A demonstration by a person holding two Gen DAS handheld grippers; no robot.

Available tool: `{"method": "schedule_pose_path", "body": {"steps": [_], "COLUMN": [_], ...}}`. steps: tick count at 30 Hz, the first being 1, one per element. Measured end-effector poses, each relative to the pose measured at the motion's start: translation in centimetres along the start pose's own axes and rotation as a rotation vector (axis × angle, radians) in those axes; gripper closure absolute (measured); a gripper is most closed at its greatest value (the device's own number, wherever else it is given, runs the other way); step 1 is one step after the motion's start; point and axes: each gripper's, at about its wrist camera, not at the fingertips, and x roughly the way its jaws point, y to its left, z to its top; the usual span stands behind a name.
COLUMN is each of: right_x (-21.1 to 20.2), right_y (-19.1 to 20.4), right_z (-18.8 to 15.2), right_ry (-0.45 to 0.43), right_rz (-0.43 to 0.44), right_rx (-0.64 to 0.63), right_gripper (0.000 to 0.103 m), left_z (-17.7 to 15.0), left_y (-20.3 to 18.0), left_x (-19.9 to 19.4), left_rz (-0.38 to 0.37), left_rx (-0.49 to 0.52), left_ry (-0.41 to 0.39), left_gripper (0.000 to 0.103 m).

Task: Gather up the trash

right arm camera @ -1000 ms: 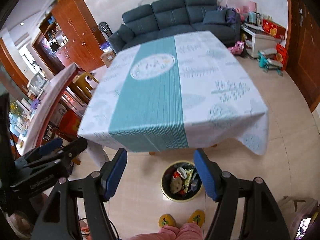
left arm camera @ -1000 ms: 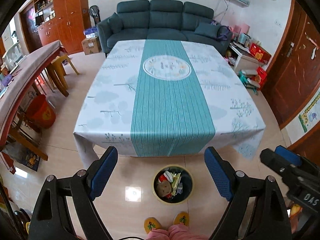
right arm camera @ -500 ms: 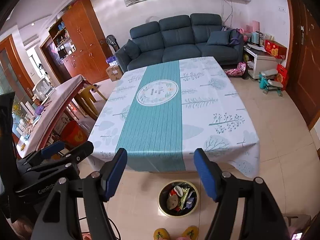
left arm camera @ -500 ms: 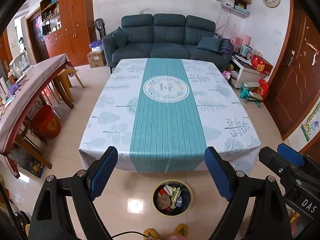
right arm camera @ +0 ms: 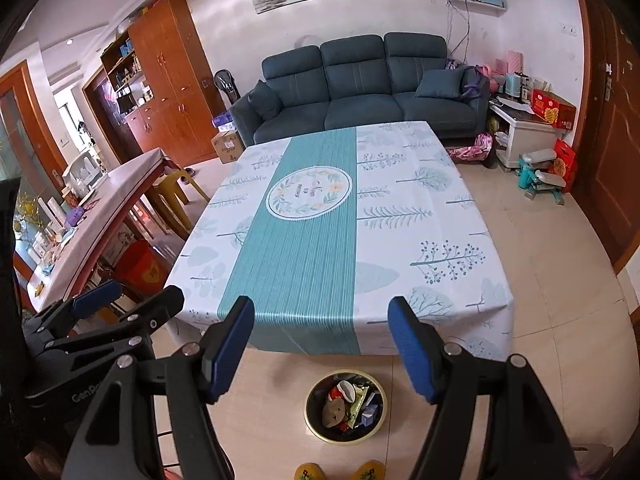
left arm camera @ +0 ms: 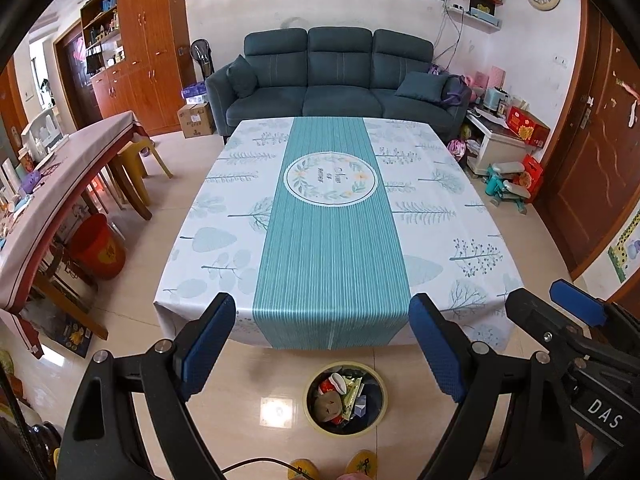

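Trash fills the round bin on the floor: wrappers, scraps. Both tools, left tool and right tool, gape wide, holding nothing.

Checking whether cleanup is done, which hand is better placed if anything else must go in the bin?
Neither clearly: both tools, left and right, hang open and empty above the bin; table shows no trash.

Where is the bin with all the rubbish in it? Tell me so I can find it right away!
Find the big table with the white and teal cloth in front of the blue sofa. On the shiny floor just past the table's near edge sits the trash bin, close to a pair of yellow slippers. It is small, round and yellow-rimmed, full of wrappers, unlike the red bucket under the side table.
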Motion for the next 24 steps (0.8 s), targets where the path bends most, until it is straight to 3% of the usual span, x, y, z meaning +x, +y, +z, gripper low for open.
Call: {"method": "schedule_pose_path", "body": {"steps": [24], "right_x": [1.4], "right_y": [-0.6], "right_z": [0.4], "right_ry": [0.023], "right_rz": [0.007], "right_rx": [-0.035], "right_gripper": [0.033], "left_z": [-0.3], "left_y": [-1.0], "left_x": [1.4], "left_rz": [0.019], "left_rx": [0.005], "left_ry": [0.042], "left_gripper": [0.016]}}
